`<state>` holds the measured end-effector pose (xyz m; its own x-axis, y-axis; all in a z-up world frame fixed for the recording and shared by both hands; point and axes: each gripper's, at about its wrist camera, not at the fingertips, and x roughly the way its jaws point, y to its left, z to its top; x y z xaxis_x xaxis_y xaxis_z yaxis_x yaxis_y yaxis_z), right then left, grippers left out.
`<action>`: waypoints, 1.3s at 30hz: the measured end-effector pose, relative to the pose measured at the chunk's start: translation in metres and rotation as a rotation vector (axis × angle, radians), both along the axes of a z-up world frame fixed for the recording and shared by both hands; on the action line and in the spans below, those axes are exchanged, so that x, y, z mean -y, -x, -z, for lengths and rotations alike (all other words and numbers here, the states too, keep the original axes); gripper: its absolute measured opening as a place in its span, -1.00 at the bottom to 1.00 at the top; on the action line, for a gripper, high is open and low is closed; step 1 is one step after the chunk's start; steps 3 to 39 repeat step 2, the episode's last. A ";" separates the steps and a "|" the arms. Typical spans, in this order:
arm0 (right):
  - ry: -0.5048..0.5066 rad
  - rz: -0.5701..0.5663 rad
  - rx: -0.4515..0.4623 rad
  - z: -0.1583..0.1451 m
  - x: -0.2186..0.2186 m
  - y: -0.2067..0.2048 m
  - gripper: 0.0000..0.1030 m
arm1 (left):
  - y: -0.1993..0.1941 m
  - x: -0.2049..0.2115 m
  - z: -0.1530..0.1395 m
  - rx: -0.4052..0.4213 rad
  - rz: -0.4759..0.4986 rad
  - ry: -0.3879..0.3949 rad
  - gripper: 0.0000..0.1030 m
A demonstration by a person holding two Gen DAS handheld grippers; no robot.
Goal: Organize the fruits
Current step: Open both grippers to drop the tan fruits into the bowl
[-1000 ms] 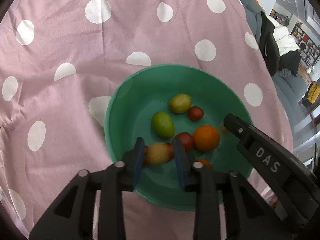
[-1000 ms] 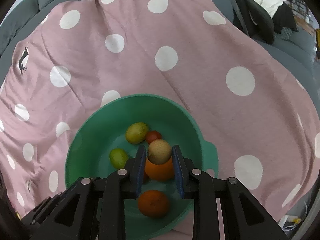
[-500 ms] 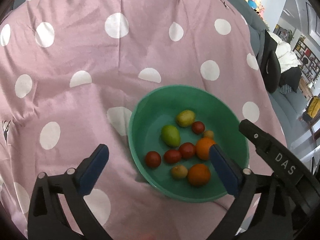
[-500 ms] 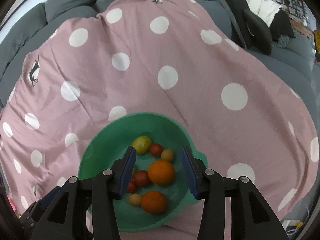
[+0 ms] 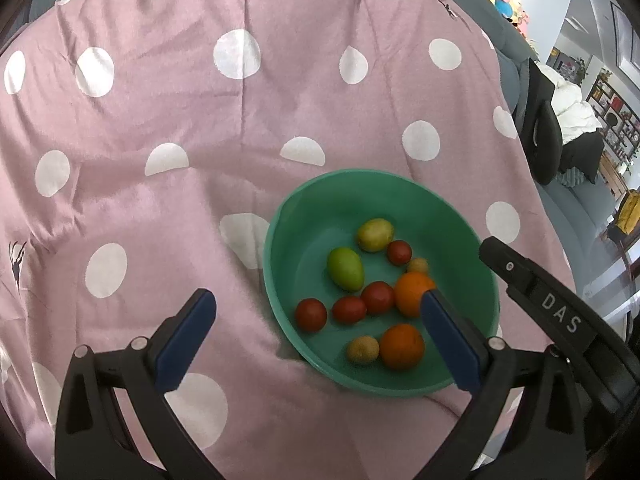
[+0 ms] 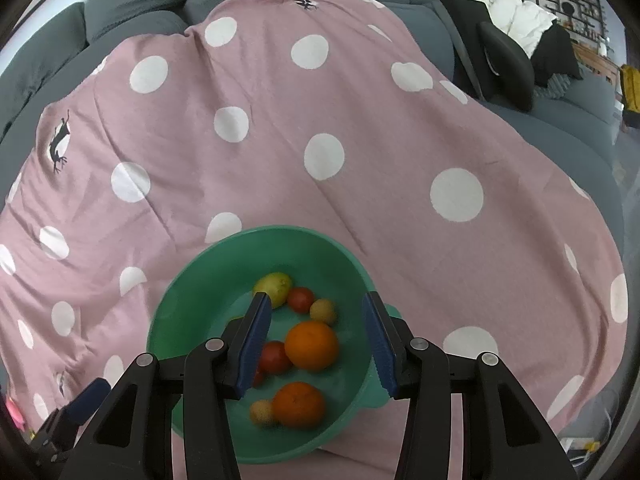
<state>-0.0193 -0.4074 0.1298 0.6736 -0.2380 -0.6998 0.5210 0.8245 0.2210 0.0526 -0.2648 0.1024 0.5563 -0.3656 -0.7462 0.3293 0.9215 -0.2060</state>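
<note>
Both my grippers hang empty over the green bowl (image 5: 280, 216), all fruit inside; left gripper (image 5: 318, 338) spread wide, right gripper (image 6: 316, 346) part open, jaws just opened; oranges (image 6: 312, 345) look firm, tomatoes (image 5: 311, 314) soft, slippery; I'd pinch gently across their middles.

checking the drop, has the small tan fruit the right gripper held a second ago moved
Yes. It left the right gripper, whose fingers have just been opening, and now lies in the green bowl beside the red fruit.
</note>
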 end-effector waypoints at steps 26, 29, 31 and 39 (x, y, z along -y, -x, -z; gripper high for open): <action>0.001 -0.002 0.000 0.000 0.000 0.000 -0.07 | 0.001 -0.001 -0.001 0.006 -0.005 -0.004 0.99; 0.001 -0.002 0.000 0.000 0.000 0.000 -0.07 | 0.001 -0.001 -0.001 0.006 -0.005 -0.004 0.99; 0.001 -0.002 0.000 0.000 0.000 0.000 -0.07 | 0.001 -0.001 -0.001 0.006 -0.005 -0.004 0.99; 0.001 -0.002 0.000 0.000 0.000 0.000 -0.07 | 0.001 -0.001 -0.001 0.006 -0.005 -0.004 0.99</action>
